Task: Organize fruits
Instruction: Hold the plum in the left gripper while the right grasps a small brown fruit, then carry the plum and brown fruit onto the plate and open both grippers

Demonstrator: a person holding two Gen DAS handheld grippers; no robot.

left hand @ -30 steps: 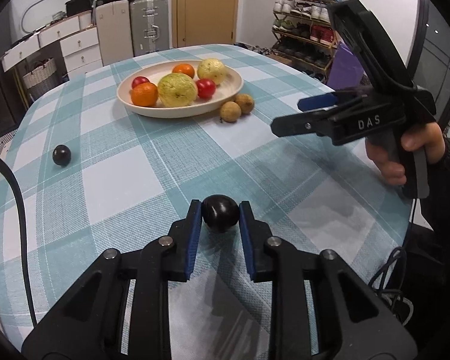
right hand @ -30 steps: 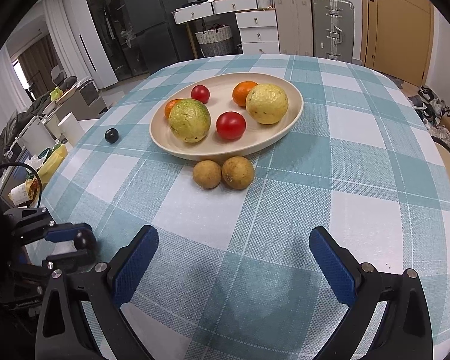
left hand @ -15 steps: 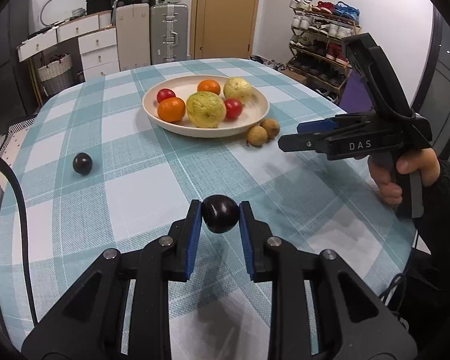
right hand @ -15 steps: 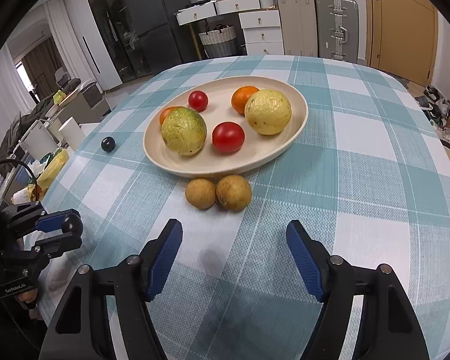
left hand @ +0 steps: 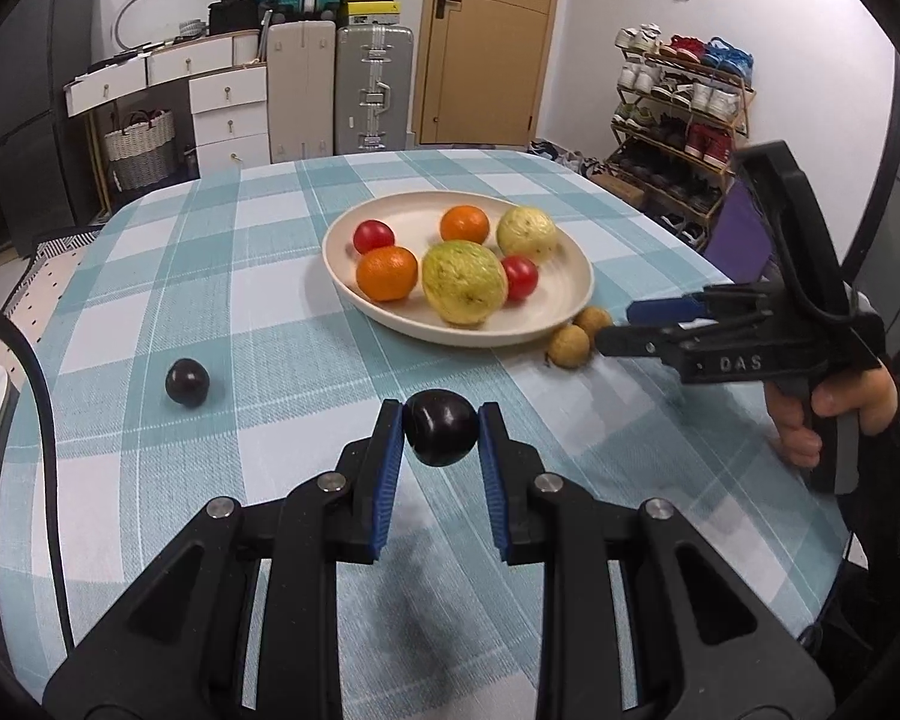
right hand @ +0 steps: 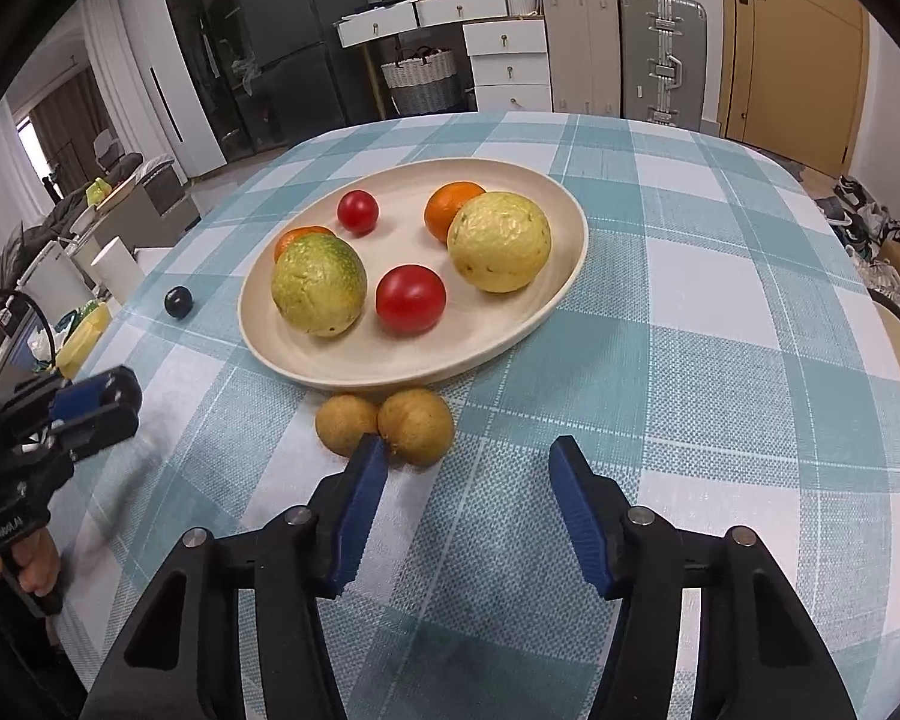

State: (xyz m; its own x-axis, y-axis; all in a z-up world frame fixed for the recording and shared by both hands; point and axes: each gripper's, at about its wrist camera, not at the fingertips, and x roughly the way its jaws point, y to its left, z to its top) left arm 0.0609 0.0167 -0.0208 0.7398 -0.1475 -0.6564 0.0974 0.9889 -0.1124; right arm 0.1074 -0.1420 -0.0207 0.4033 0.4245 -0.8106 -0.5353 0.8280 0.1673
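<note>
Two blue pads of the left gripper (left hand: pixel 441 429) were clamped on a dark plum (left hand: pixel 441 427), held above the checked tablecloth (left hand: pixel 270 324). The right gripper (right hand: pixel 465 471) had its fingers spread wide, holding nothing, its left fingertip just beside the two brown fruits (right hand: pixel 415 425) at the plate's (right hand: pixel 390 369) near rim. Count on the plate: two red tomatoes (right hand: pixel 411 299), two oranges (left hand: pixel 387 273), two big yellow-green fruits (right hand: pixel 319 284). One second plum (left hand: pixel 187 381) lay alone on the cloth, well apart from the plate. Only the left wrist view showed the shoe rack (left hand: pixel 678 120); only the right wrist view showed the dark fridge (right hand: pixel 294 42).
</note>
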